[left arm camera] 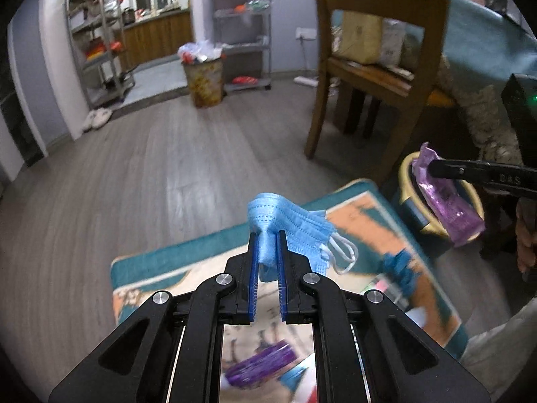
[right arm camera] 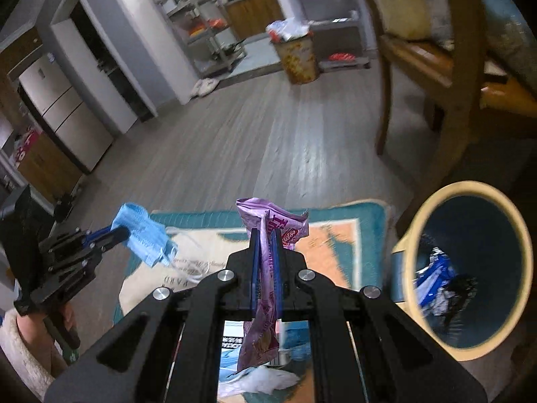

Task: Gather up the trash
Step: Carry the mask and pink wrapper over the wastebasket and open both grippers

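My left gripper point(left arm camera: 267, 235) is shut on a blue face mask point(left arm camera: 288, 225) and holds it above the patterned rug point(left arm camera: 208, 258); it also shows in the right wrist view point(right arm camera: 117, 231) with the mask point(right arm camera: 144, 238). My right gripper point(right arm camera: 266, 231) is shut on a purple snack wrapper point(right arm camera: 265, 288), held above the rug point(right arm camera: 335, 245) just left of the yellow-rimmed bin point(right arm camera: 416, 235). In the left wrist view the right gripper point(left arm camera: 436, 168) holds the wrapper point(left arm camera: 449, 201) over the bin point(left arm camera: 407, 168). The bin holds blue and dark trash point(right arm camera: 436, 285).
More litter lies on the rug: a purple wrapper point(left arm camera: 261, 362), blue scraps point(left arm camera: 399, 265), white plastic point(right arm camera: 265, 379). A wooden chair point(left arm camera: 379, 77) stands behind the bin. A full yellow bin point(left arm camera: 204, 80) and metal shelves point(left arm camera: 100, 43) stand far across the wood floor.
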Available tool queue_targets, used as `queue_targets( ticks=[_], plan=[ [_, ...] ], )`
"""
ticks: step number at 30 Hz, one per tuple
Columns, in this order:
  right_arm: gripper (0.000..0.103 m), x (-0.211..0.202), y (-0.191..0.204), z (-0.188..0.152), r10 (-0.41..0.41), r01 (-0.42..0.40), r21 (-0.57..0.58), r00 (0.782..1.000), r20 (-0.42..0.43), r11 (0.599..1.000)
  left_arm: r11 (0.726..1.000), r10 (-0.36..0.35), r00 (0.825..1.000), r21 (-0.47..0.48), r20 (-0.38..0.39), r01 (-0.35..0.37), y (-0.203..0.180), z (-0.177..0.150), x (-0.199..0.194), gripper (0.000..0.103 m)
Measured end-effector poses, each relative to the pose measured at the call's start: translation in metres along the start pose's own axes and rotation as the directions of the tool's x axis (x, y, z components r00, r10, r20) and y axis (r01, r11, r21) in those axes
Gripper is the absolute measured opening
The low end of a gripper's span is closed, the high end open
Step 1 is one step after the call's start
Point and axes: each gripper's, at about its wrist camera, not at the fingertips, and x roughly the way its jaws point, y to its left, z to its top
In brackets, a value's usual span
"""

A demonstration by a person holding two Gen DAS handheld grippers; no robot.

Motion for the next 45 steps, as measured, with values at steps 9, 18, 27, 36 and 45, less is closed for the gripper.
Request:
queue_targets(
  ticks=[9, 18, 27, 36, 45],
  plan=[
    [0.007, -0.062, -0.061, 0.014, -0.051, 0.041, 0.085, 0.992, 0.112, 0.996, 0.995, -0.053, 0.998, 0.081, 0.034, 0.050, -0.059, 0.026, 0.008, 0.011],
    [0.007, -0.106, -0.152, -0.002, -0.149, 0.115, 0.224, 0.978, 0.142, 0.968, 0.977, -0.150, 0.988, 0.162, 0.040, 0.141, -0.135, 0.050, 0.032, 0.011],
    [0.007, -0.104, -0.201, -0.023, -0.270, 0.246, 0.242, 0.960, 0.074, 0.939, 0.945, -0.256, 0.967, 0.214, 0.016, 0.247, -0.211, 0.065, 0.067, 0.011],
    [0.007, -0.078, -0.231, -0.036, -0.333, 0.327, 0.245, 0.943, -0.015, 0.913, 0.920, -0.303, 0.951, 0.240, -0.061, 0.308, -0.268, 0.056, 0.114, 0.011],
    [0.007, -0.062, -0.250, -0.040, -0.390, 0.392, 0.226, 0.919, -0.057, 0.892, 0.924, -0.294, 0.949, 0.221, -0.117, 0.313, -0.280, 0.044, 0.152, 0.011]
  ],
)
